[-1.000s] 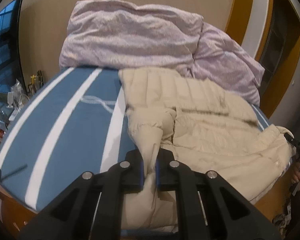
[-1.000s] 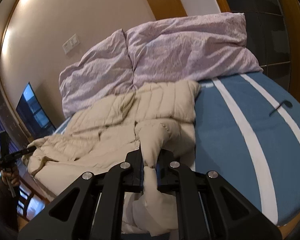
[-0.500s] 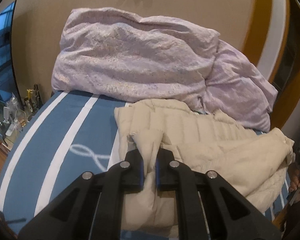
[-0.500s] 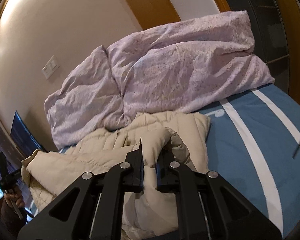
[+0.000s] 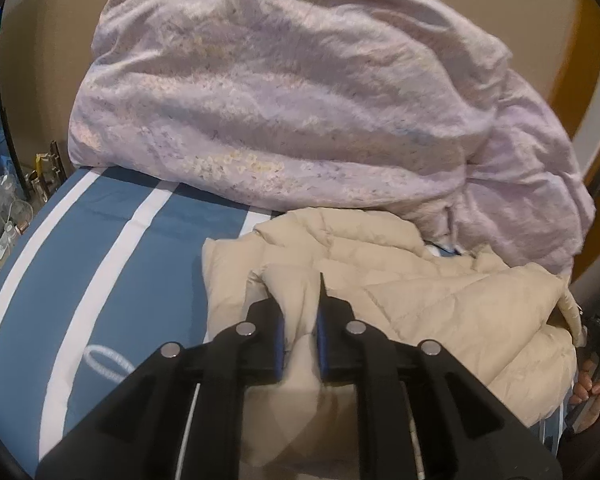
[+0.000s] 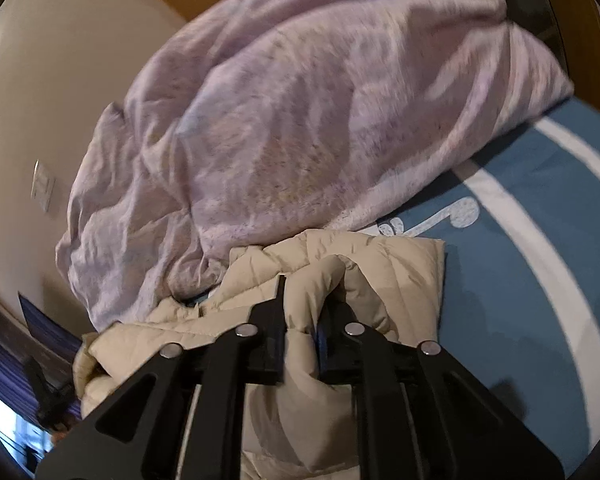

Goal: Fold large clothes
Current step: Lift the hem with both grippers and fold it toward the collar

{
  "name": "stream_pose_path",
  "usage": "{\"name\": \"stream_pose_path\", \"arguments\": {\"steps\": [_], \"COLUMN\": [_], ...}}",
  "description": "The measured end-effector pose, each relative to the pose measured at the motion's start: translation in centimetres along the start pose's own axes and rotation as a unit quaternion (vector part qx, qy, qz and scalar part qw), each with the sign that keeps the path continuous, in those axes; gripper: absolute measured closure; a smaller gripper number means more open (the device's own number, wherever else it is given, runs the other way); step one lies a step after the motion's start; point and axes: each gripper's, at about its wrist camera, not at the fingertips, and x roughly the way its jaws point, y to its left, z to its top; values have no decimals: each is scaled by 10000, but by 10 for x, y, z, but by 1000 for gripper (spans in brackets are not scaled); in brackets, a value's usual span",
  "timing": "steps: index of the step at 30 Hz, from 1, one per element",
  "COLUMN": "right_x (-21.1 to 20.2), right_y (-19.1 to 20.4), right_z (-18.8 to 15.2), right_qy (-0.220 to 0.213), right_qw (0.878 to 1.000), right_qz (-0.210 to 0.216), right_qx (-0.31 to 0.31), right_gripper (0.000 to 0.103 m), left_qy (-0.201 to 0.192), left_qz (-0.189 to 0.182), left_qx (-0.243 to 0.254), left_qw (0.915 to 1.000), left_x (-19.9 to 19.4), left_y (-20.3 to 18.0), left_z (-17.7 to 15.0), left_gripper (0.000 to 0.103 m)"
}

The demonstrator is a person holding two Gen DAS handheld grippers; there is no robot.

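A cream puffer jacket lies bunched on the blue bed sheet with white stripes, close against a lilac duvet. My left gripper pinches a fold of the jacket's near edge. Its jaws are opening, and the fabric still fills the gap between the blue pads. My right gripper has a thick roll of the same jacket between its fingers. Those jaws are opening too, and a dark gap shows beside the right pad.
The heaped lilac duvet fills the head of the bed behind the jacket. Small bottles and clutter stand beside the bed's left side. A person's hand shows at the right edge. A wall switch is on the beige wall.
Both grippers carried the jacket's near edge towards the duvet, folding it over itself. The duvet looms much larger. Both pairs of jaws, tightly pinched before, have spread apart.
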Motion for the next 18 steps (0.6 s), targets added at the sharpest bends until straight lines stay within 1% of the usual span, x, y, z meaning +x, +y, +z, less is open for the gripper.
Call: {"name": "stream_pose_path", "arguments": {"steps": [1, 2, 3, 4, 5, 6, 9, 10, 11, 13, 15, 18], "right_x": [4, 9, 13, 13, 13, 12, 4, 1, -4, -21, -35, -51], "right_y": [-3, -7, -10, -10, -9, -7, 7, 10, 13, 16, 17, 22], "right_z": [3, 7, 11, 13, 18, 22, 30, 31, 32, 33, 35, 27], "right_qy": [33, 60, 50, 24, -42, -75, -179, -226, -307, -526, -676, -654], "right_qw": [9999, 9992, 9979, 9972, 9962, 9963, 9985, 9988, 9991, 9985, 9977, 9971], "right_qz": [86, 241, 409, 491, 582, 582, 418, 363, 277, 163, 62, -153], "right_qx": [141, 323, 492, 570, 645, 621, 311, 219, 116, -23, -67, -354], "right_gripper": [60, 50, 34, 29, 28, 28, 28, 28, 27, 27, 27, 27], "left_qy": [14, 27, 42, 48, 56, 65, 90, 63, 15, -172, -293, -375], "left_qz": [-8, -32, -77, -133, -140, -110, -64, -52, -19, 126, 158, 194], "left_qx": [-113, -208, -333, -475, -520, -545, -510, -465, -410, -273, -161, -82], "left_qw": [9999, 9998, 9994, 9988, 9985, 9984, 9986, 9989, 9992, 9994, 9993, 9991], "left_x": [7, 12, 18, 25, 29, 34, 39, 38, 35, 24, 12, -7], "left_y": [3, 5, 8, 11, 12, 12, 7, 5, 4, 1, 0, 1], "left_z": [4, 6, 9, 13, 16, 19, 24, 26, 27, 29, 31, 31], "left_gripper": [83, 75, 71, 68, 65, 64, 53, 48, 45, 30, 28, 28]}}
